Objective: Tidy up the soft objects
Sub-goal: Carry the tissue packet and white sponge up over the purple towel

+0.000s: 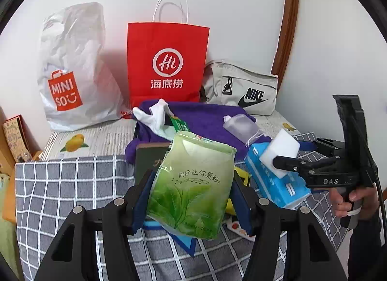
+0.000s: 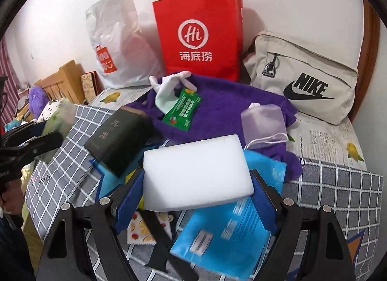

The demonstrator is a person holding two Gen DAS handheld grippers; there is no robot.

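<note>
1. Red paper bag (image 1: 167, 63): white circular logo, white lettering and white cord handles.
2. Left of the red bag: white plastic bag (image 1: 72, 68) bearing an orange-red panel with white letters.
3. Right of the red bag: beige pouch (image 1: 241, 87), black logo.
4. In front of the red bag: purple towel (image 1: 205, 121), white glove (image 1: 154, 114), green sachet (image 2: 183, 108).
5. Nearer, below the towel: grey blanket (image 1: 72, 184) with white grid; green leaf-printed packet (image 1: 193, 184); white sponge (image 2: 196, 172); blue tissue pack (image 2: 229, 240).
6. Claw pads (image 2: 131, 196): blue.

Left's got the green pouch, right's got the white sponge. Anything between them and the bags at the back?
The purple towel heap, with white glove, green sachet and small pouch on it, lies before the red paper bag. It sits low; carried items should clear it.
</note>
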